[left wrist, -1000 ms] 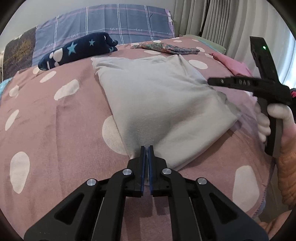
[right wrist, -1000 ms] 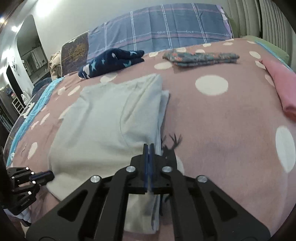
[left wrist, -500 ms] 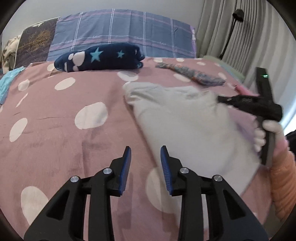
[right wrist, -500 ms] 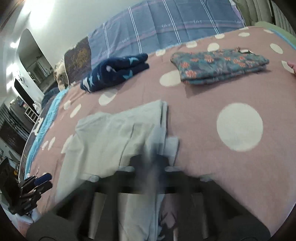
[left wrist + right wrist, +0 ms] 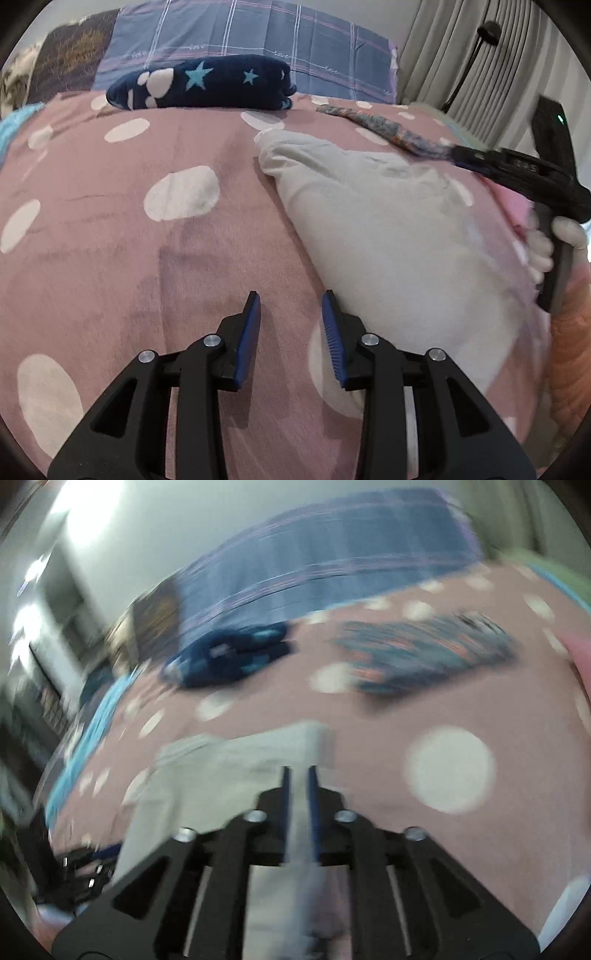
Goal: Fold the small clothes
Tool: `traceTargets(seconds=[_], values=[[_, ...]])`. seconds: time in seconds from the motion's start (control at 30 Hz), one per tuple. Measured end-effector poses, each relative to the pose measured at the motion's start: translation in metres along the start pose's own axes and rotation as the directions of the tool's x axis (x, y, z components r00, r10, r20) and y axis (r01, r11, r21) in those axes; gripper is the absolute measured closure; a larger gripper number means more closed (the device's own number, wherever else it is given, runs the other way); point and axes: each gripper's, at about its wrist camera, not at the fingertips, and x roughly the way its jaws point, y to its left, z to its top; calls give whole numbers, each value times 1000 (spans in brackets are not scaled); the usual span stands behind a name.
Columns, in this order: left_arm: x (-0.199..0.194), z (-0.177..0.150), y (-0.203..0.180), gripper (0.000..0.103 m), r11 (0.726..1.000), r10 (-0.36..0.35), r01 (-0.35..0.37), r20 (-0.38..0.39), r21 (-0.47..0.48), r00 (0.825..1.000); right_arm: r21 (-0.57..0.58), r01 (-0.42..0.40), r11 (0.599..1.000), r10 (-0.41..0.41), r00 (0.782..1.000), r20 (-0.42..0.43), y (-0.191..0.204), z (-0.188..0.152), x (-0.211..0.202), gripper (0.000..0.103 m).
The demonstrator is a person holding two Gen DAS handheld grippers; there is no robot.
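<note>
Pink polka-dot bed (image 5: 184, 258) with folded grey garment (image 5: 388, 229), navy star-print bundle (image 5: 207, 83), floral folded cloth (image 5: 424, 653).

A: What type of location is being shown?

B: A home bedroom. A pink blanket with white dots (image 5: 92, 258) is covering a bed, a plaid pillow (image 5: 258, 40) is lying at the far end, and pleated curtains (image 5: 461, 55) are hanging at the far right.

A: Any supporting indicators?

B: Folded garments, including a navy star-print piece (image 5: 207, 83), are resting near the pillow.
</note>
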Motion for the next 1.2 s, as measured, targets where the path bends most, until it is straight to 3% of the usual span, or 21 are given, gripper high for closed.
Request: traceTargets(seconds=[0.03,0.1,0.3,0.47,0.5,0.53,0.57,0.67,0.8,0.93,1.07,1.2], values=[[-5,-3,1,68,1000,-21,21,3,-5,1000,-71,-12,997,10,1000,-24,22,6,7,71],[-13,-11,-1,68,998,-61,61,1,1,998,-176,-34,984,22,997,-70,58,14,23,71],[-22,-31,-2,67,991,-130,130,-31,1,991,-341,-50,939,-10,985,-174,136,20,92,61],[-25,-36,1,67,971,-237,238,-41,12,971,-468,17,884,-124,972,-199,179,9,139,55],[-24,-37,3,67,967,-253,254,-40,8,967,-512,74,856,-190,966,-177,184,5,151,57],[-22,-38,4,67,964,-267,267,-40,0,963,-552,130,824,-246,959,-141,185,2,157,76],[-19,-38,5,67,963,-270,271,-42,-4,962,-591,175,788,-288,952,-103,187,0,166,82],[-16,-38,-1,67,968,-250,251,-52,16,967,-618,222,754,-310,950,-37,187,2,186,90],[-17,-40,-8,67,974,-217,219,-45,51,975,-524,110,845,-173,982,-73,181,20,185,95],[-21,-41,-6,67,973,-225,227,-35,40,974,-310,51,949,-64,997,-32,151,46,140,93],[-29,-42,2,67,970,-241,241,-22,17,970,-294,41,955,-63,996,-64,139,37,96,89],[-51,-56,3,67,963,-268,268,2,35,963,-297,-14,955,-27,991,-133,122,-11,42,80]])
